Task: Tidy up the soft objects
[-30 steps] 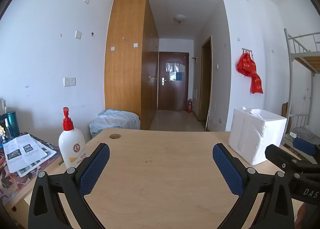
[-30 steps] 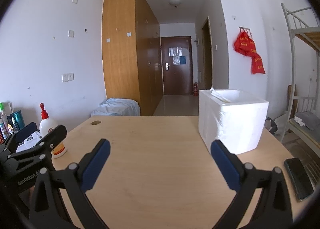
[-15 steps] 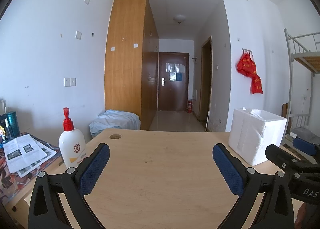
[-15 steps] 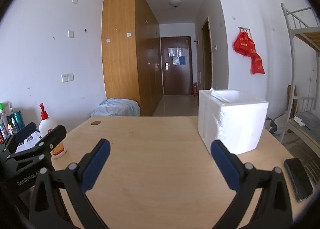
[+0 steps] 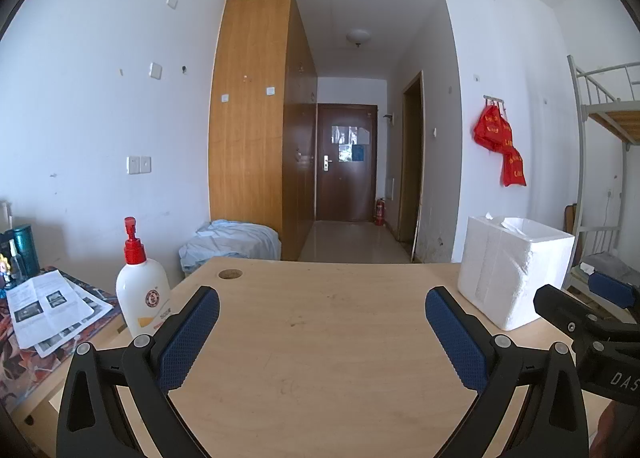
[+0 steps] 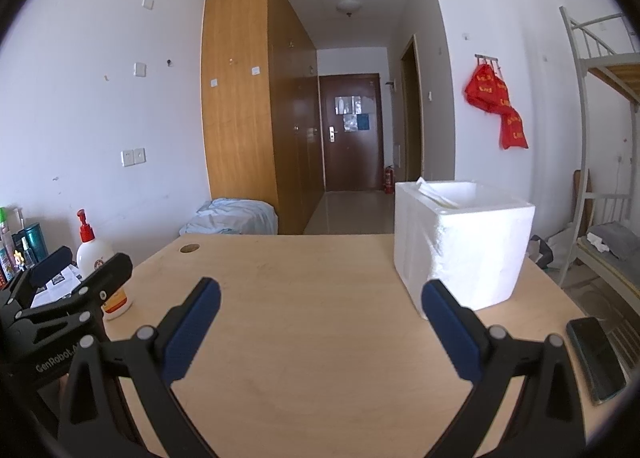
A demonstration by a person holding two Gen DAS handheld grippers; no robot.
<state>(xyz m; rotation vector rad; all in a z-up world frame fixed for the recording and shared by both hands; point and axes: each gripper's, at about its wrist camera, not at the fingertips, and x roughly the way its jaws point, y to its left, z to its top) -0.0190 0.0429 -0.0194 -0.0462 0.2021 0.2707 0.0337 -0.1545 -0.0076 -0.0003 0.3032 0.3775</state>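
Note:
A white foam box [image 5: 514, 272] stands on the right side of the light wooden table [image 5: 320, 322], with something white showing at its top; it also shows in the right wrist view [image 6: 460, 242]. My left gripper [image 5: 322, 310] is open and empty above the table's near part. My right gripper [image 6: 320, 302] is open and empty, with the box just beyond its right finger. Each gripper shows at the edge of the other's view. No soft object lies on the bare tabletop.
A white pump bottle with a red top [image 5: 142, 286] stands at the table's left edge, papers [image 5: 48, 310] beside it. A dark phone [image 6: 596, 358] lies at the right edge. A cable hole [image 5: 230, 274] is at the far left. A bunk bed [image 6: 608, 242] stands right.

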